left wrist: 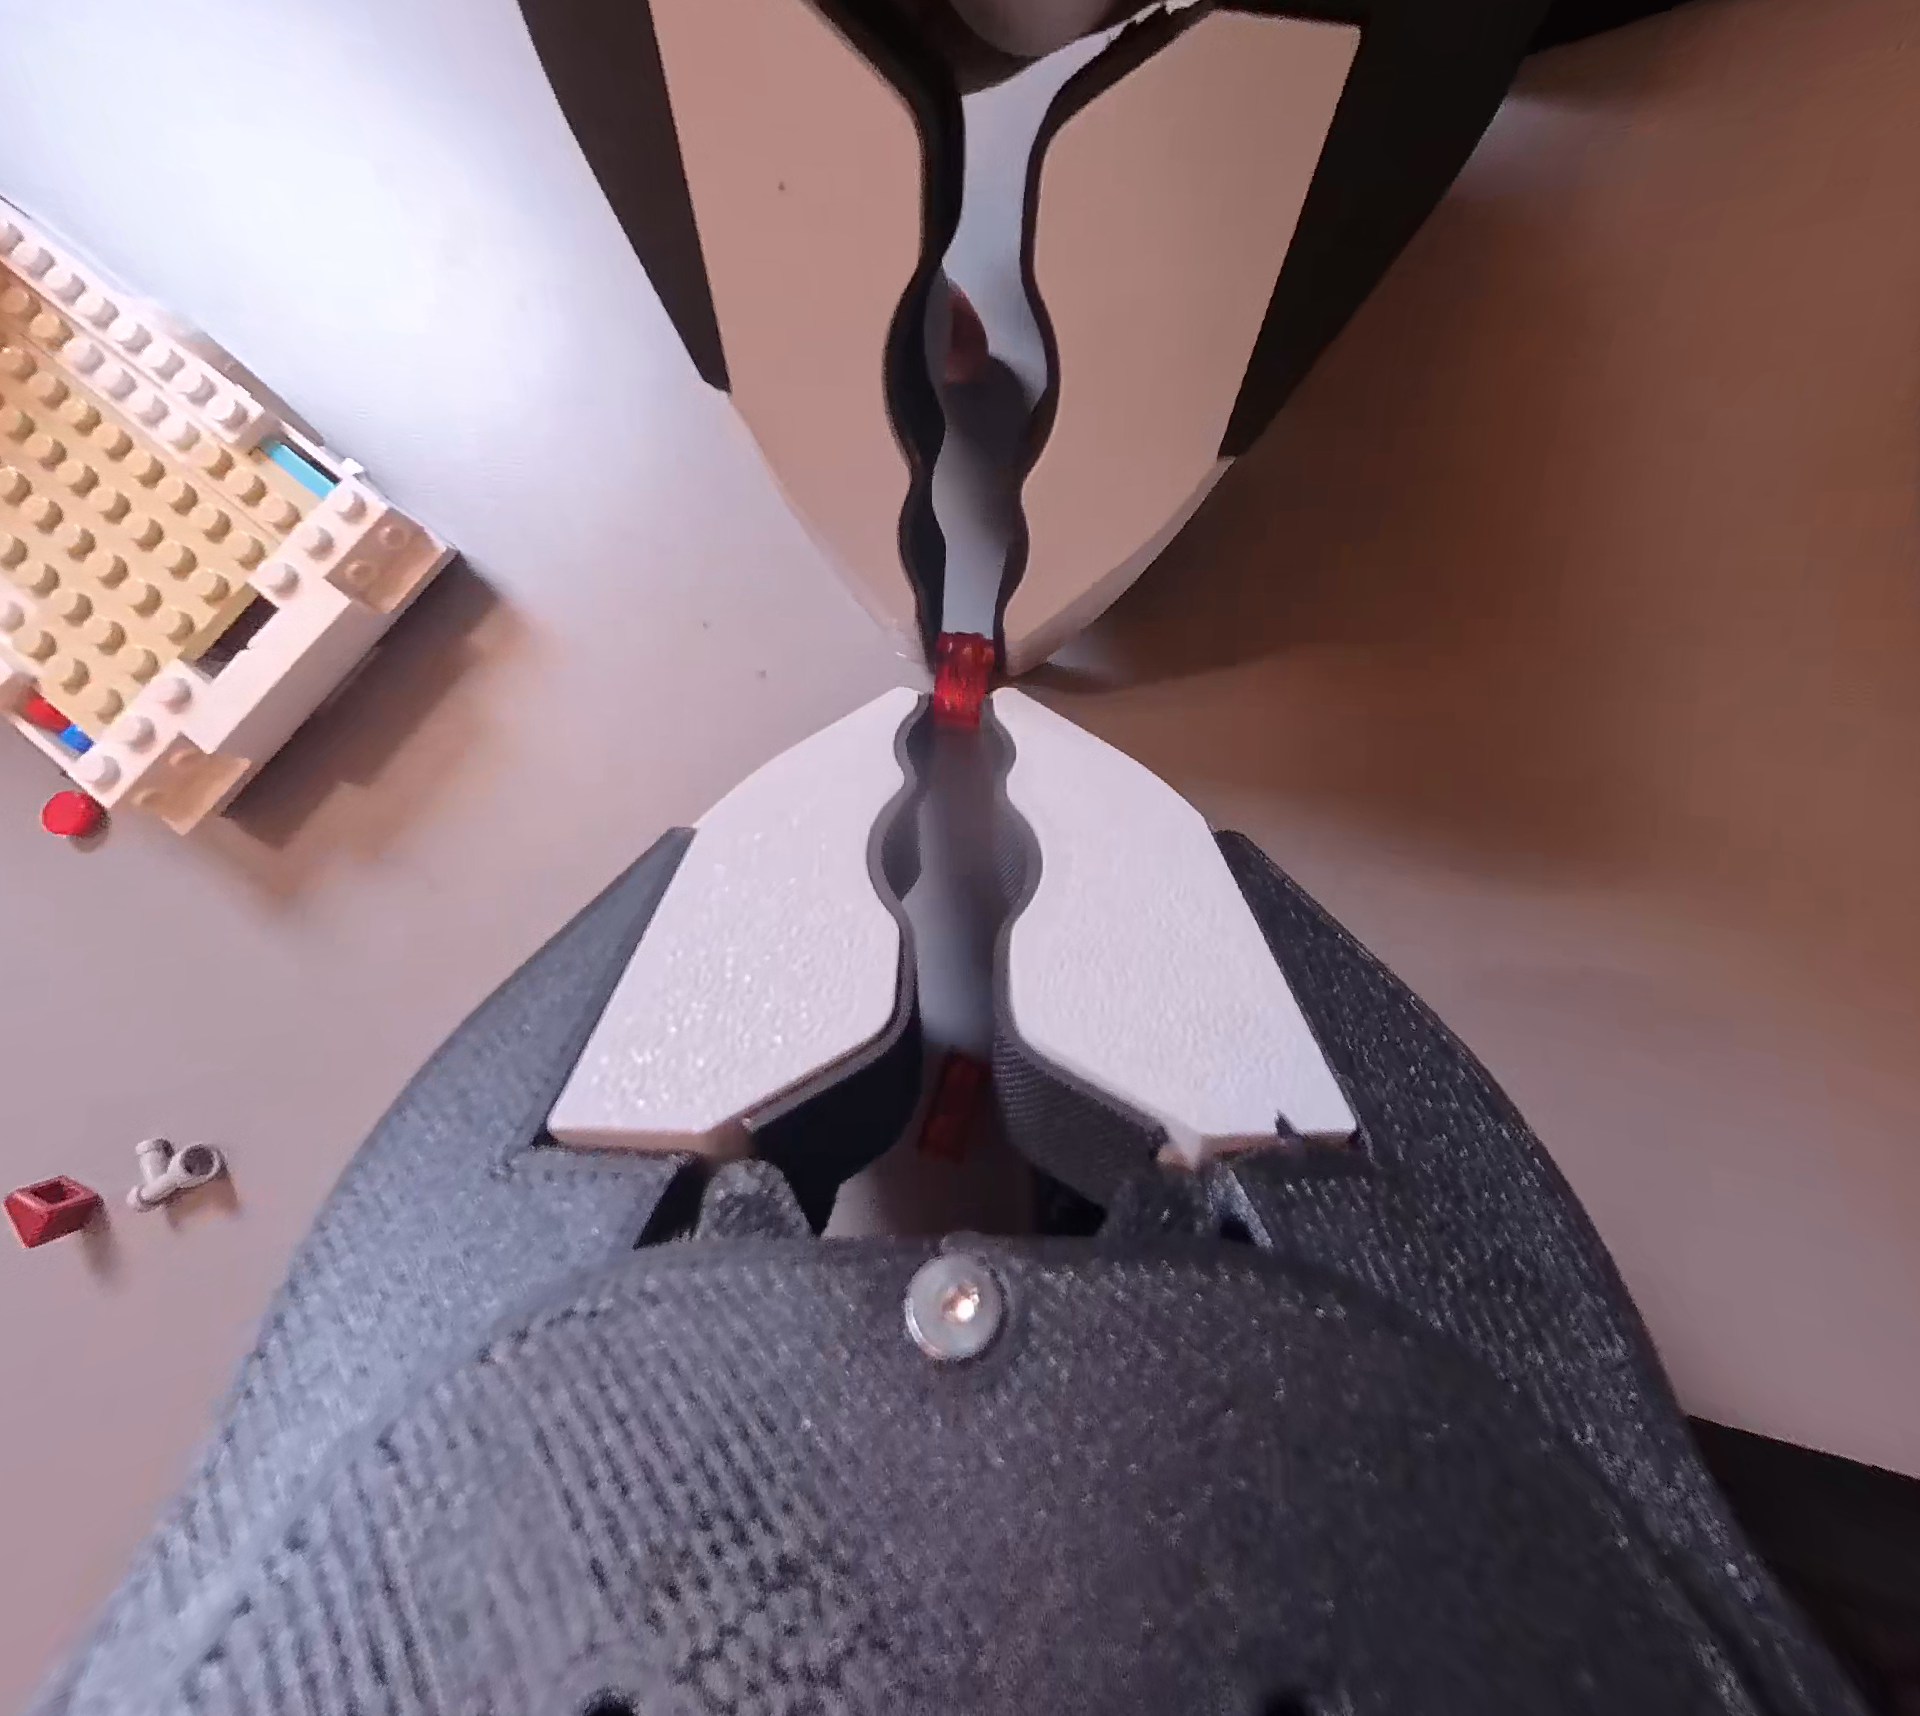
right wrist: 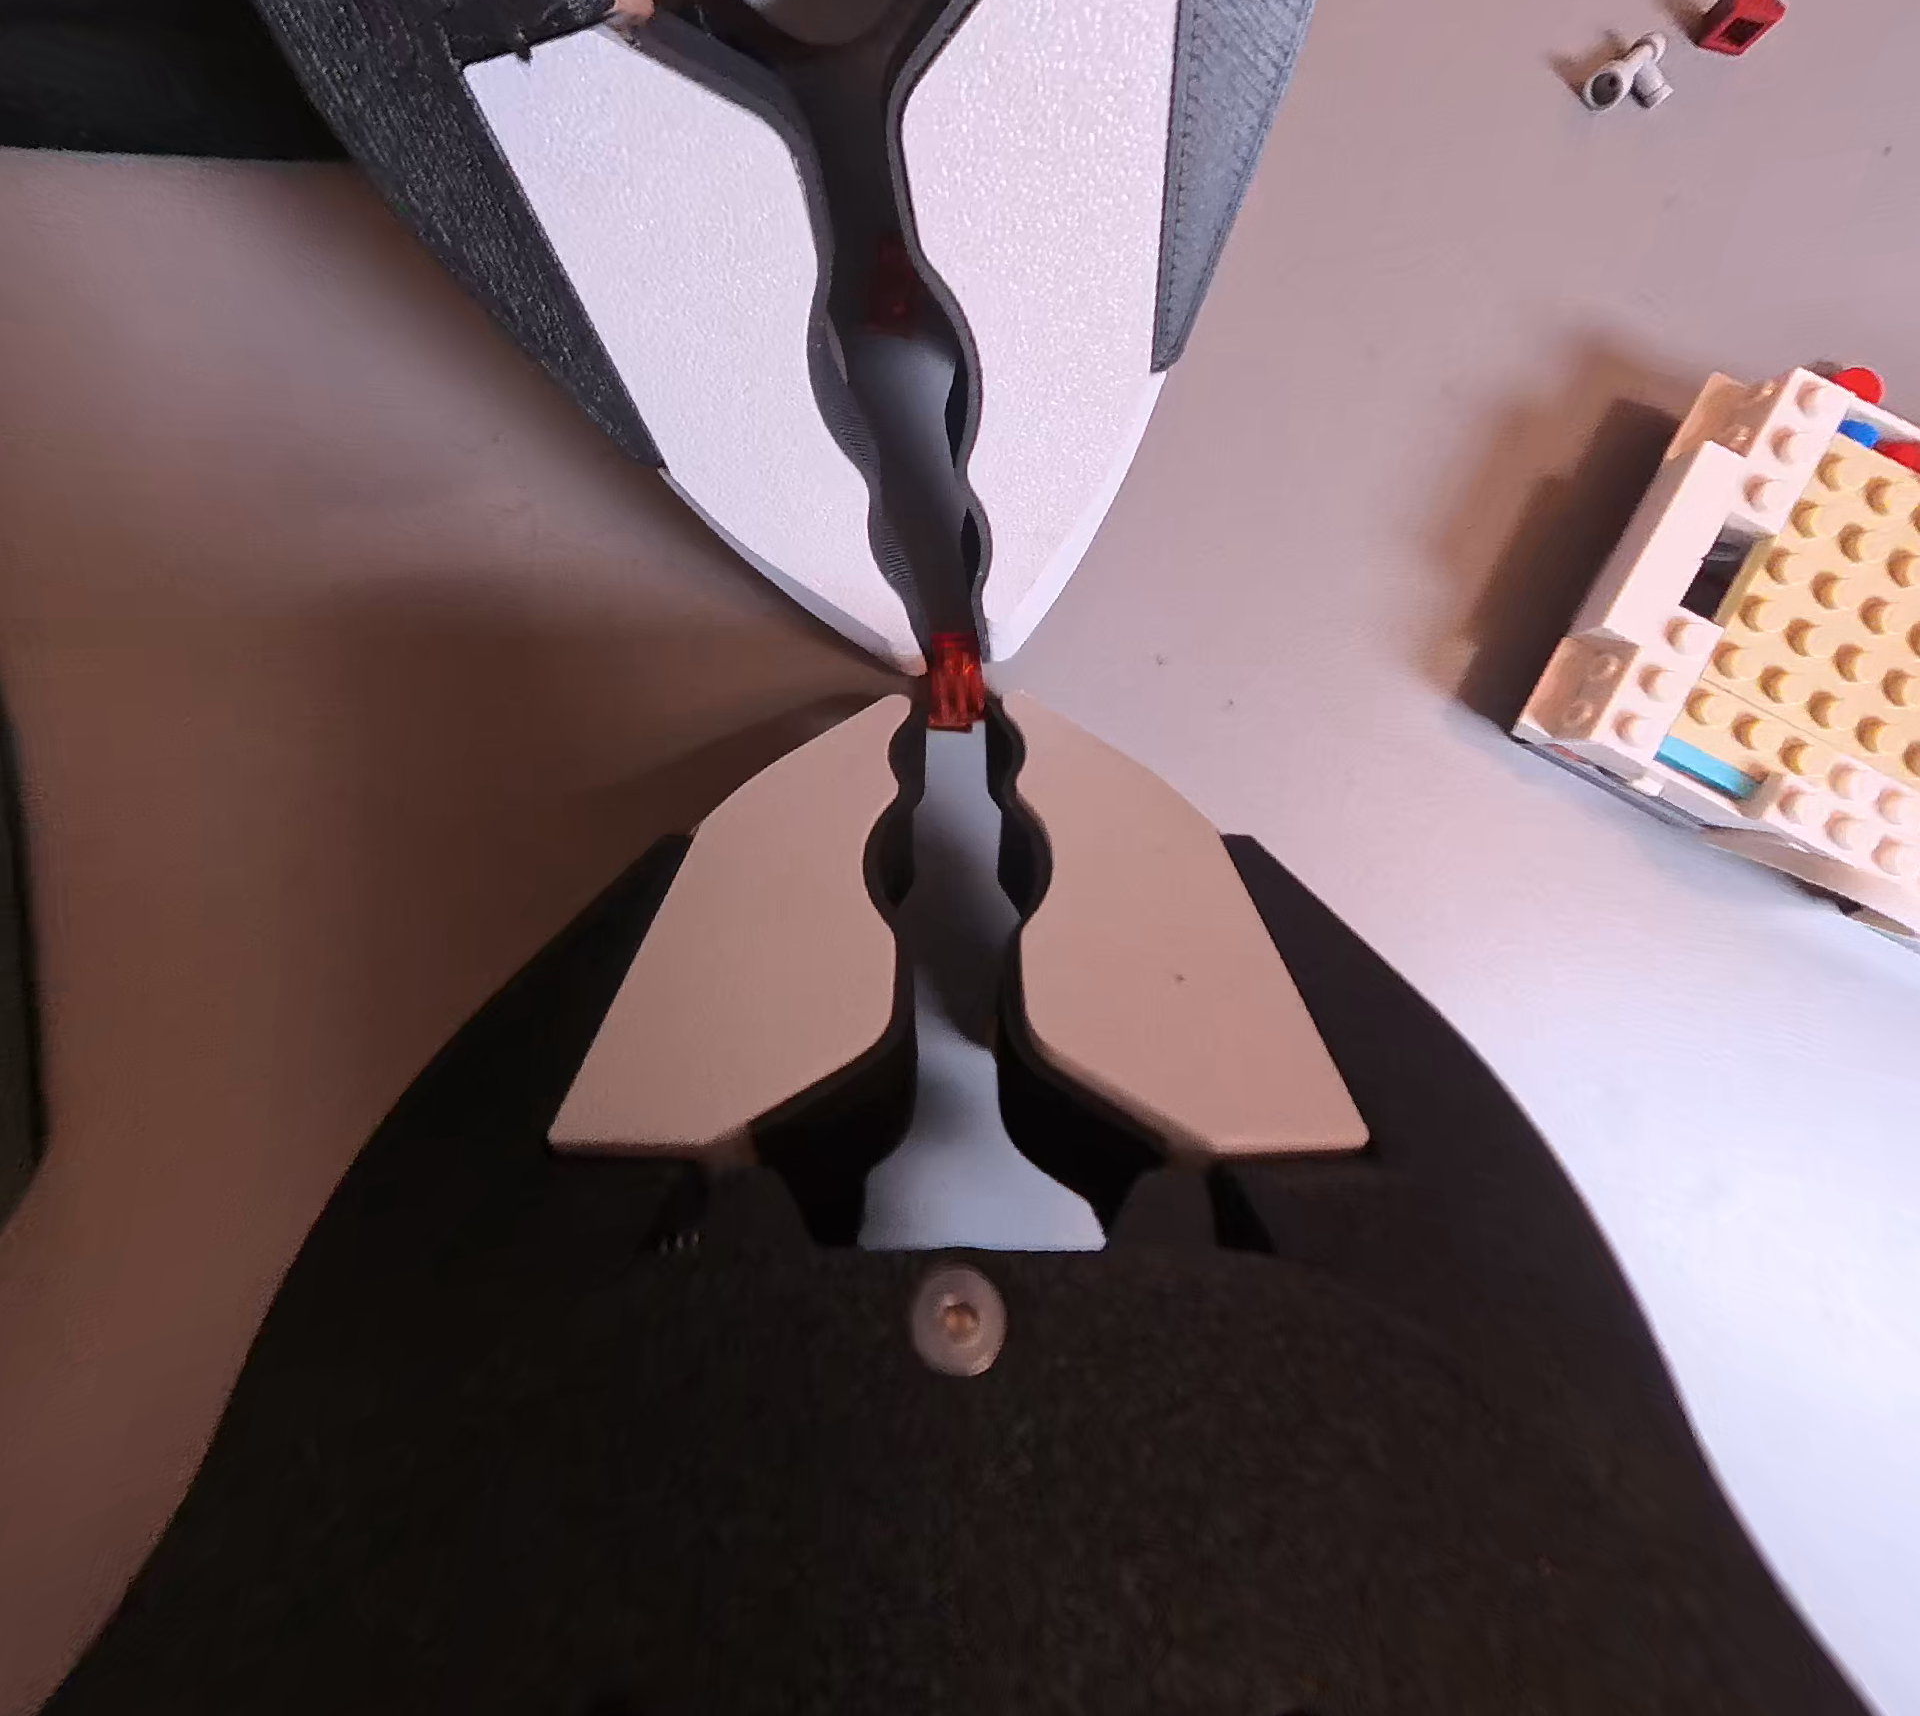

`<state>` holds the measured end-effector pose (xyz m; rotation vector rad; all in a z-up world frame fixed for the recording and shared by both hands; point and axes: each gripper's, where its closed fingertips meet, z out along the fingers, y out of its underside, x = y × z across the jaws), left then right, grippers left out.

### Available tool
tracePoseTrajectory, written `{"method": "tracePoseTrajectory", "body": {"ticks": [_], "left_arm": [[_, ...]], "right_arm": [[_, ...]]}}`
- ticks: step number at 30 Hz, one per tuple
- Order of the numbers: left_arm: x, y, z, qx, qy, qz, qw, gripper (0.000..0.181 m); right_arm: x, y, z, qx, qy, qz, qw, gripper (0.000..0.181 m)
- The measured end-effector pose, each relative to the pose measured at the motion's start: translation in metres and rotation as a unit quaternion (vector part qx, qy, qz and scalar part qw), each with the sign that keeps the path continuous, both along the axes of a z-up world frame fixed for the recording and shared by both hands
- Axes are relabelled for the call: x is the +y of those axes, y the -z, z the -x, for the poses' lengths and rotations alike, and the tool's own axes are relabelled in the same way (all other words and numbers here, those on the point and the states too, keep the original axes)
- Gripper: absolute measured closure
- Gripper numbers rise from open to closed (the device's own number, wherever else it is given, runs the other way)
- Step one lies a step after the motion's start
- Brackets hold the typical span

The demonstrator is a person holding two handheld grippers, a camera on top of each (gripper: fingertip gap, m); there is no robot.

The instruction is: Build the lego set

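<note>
The bench [left wrist: 416, 56] carries a half-built white and tan model [left wrist: 156, 544], lying well to the left of the left tongs [left wrist: 958, 716] and to the right of the right tongs [right wrist: 951, 710]. Both tongs meet tip to tip, each nearly closed on the same small clear red piece [left wrist: 958, 679], held between them above the bench. This looks like a handover or regrip; next, one pair probably lets go. Near the model lie a red slope brick [left wrist: 50, 1211], a grey clip [left wrist: 177, 1170] and a red stud [left wrist: 71, 811]. No containers show.
</note>
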<state>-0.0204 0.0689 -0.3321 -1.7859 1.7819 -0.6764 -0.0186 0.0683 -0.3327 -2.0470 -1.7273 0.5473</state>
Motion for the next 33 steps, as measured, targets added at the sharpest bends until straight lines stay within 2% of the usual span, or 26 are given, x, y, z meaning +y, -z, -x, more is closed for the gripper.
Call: {"method": "tracePoseTrajectory", "body": {"ticks": [6,9,13,19,22,26,33], "left_arm": [[0.000,0.000,0.000,-0.003,0.009,0.014,1.000,0.173],[0.000,-0.001,0.000,-0.006,0.020,0.017,1.000,0.173],[-0.005,-0.014,0.002,-0.044,0.038,0.089,0.994,0.173],[-0.016,-0.048,0.009,-0.125,0.078,0.242,0.959,0.173],[-0.023,-0.058,0.010,-0.149,0.096,0.276,0.945,0.173],[-0.028,-0.064,0.010,-0.158,0.104,0.299,0.935,0.173],[-0.022,-0.072,0.009,-0.182,0.079,0.346,0.917,0.173]], "right_arm": [[-0.005,-0.004,-0.004,0.034,-0.059,-0.039,0.997,0.162],[-0.004,-0.007,-0.004,0.056,-0.062,-0.059,0.995,0.162],[-0.003,-0.023,0.001,0.107,-0.084,-0.122,0.983,0.162],[-0.015,-0.054,0.010,0.171,-0.134,-0.190,0.958,0.158],[-0.018,-0.057,0.015,0.175,-0.144,-0.214,0.950,0.159],[-0.021,-0.063,0.019,0.183,-0.149,-0.233,0.943,0.169],[-0.016,-0.068,0.018,0.203,-0.126,-0.216,0.947,0.173]]}}
